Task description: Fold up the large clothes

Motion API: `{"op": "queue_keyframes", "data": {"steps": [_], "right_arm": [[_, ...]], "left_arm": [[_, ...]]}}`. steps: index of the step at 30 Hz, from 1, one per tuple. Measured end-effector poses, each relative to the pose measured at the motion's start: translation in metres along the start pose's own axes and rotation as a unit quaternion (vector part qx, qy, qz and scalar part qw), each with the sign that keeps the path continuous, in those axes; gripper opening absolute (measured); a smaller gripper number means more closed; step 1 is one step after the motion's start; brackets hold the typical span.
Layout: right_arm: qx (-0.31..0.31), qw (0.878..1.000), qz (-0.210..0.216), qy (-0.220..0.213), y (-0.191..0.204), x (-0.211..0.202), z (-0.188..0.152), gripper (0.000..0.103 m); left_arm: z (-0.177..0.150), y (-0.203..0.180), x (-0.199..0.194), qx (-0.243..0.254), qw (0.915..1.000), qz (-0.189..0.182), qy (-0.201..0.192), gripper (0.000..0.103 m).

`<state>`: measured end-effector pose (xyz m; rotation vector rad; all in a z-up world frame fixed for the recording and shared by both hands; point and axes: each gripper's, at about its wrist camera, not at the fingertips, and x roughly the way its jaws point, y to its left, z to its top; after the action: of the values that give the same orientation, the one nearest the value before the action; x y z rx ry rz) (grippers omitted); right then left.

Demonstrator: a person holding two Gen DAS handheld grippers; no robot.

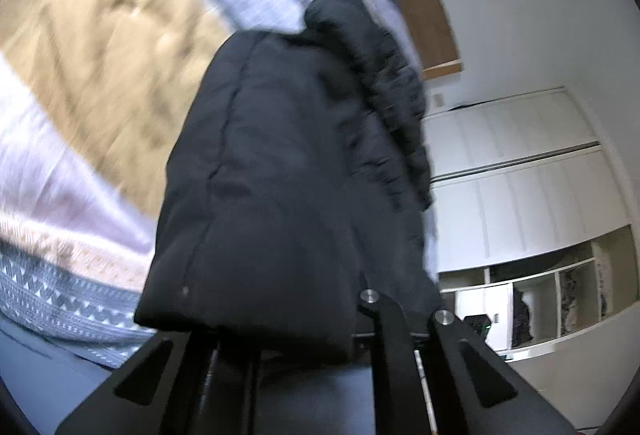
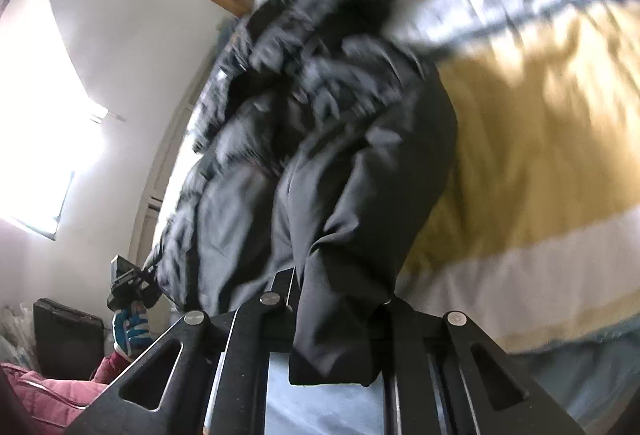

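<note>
Reading left wrist view: the left gripper (image 1: 320, 339) has its jaws pinched on the near hem of the dark coat (image 1: 288, 163), which stretches away from the camera across the bed cover (image 1: 100, 47).
Left grip risk: only a thin edge of thick, padded cloth seems to be caught, so I judge it could slide out if the hem is pulled hard or jerked.
Left view only: a white wardrobe (image 1: 520, 175) with open cubbies below, and the bed's wooden headboard (image 1: 416, 7); the other gripper is not seen here.
Right wrist view: the right gripper (image 2: 332, 347) is likewise clamped on a bunched fold of the coat (image 2: 320, 155), whose furry hood trim (image 2: 288, 63) lies at the far end on the striped cover (image 2: 520, 139).
Right grip risk: the bunch hangs over the jaws, so uneven lifting by the two hands could skew the fold or drag the cover along.
Right view only: the left-hand device (image 2: 132, 283) held by a gloved hand (image 2: 130, 327), a bright window (image 2: 36, 123), and pink cloth (image 2: 48, 395) low down.
</note>
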<state>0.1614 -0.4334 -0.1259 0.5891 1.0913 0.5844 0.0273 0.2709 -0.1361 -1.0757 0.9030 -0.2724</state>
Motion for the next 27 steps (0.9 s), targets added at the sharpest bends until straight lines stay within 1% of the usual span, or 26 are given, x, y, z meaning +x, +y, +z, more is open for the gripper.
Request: {"op": "queue_keyframes", "data": {"steps": [1, 5, 9, 13, 16, 18, 21, 23, 27], "right_arm": [[-0.005, 1.0, 0.004, -0.012, 0.006, -0.005, 0.006, 0.013], [-0.02, 0.998, 0.019, -0.054, 0.023, -0.02, 0.031, 0.013], [-0.011, 0.994, 0.047, -0.099, 0.03, -0.033, 0.063, 0.012], [0.007, 0.988, 0.075, -0.138, 0.036, -0.036, 0.111, 0.012], [0.019, 0.983, 0.083, -0.163, 0.038, -0.035, 0.152, 0.012], [0.026, 0.979, 0.09, -0.18, 0.042, -0.032, 0.179, 0.012], [0.037, 0.973, 0.095, -0.206, 0.047, -0.024, 0.228, 0.012], [0.048, 0.971, 0.098, -0.214, 0.047, -0.012, 0.258, 0.013], [0.087, 0.967, 0.091, -0.221, 0.039, 0.03, 0.318, 0.013]], "left_arm": [[0.005, -0.01, -0.005, 0.004, 0.9999, -0.014, -0.009, 0.01], [0.026, -0.046, -0.015, 0.029, 0.9982, -0.043, -0.028, 0.01], [0.057, -0.076, -0.021, 0.032, 0.994, -0.095, -0.045, 0.01], [0.099, -0.109, -0.011, 0.025, 0.9876, -0.142, -0.063, 0.01], [0.137, -0.136, 0.003, 0.022, 0.9823, -0.168, -0.08, 0.011], [0.172, -0.156, 0.019, 0.021, 0.979, -0.183, -0.088, 0.011], [0.212, -0.177, 0.042, 0.022, 0.977, -0.19, -0.094, 0.011], [0.242, -0.19, 0.064, 0.02, 0.977, -0.189, -0.097, 0.011], [0.309, -0.2, 0.122, 0.004, 0.9812, -0.164, -0.101, 0.011]]}}
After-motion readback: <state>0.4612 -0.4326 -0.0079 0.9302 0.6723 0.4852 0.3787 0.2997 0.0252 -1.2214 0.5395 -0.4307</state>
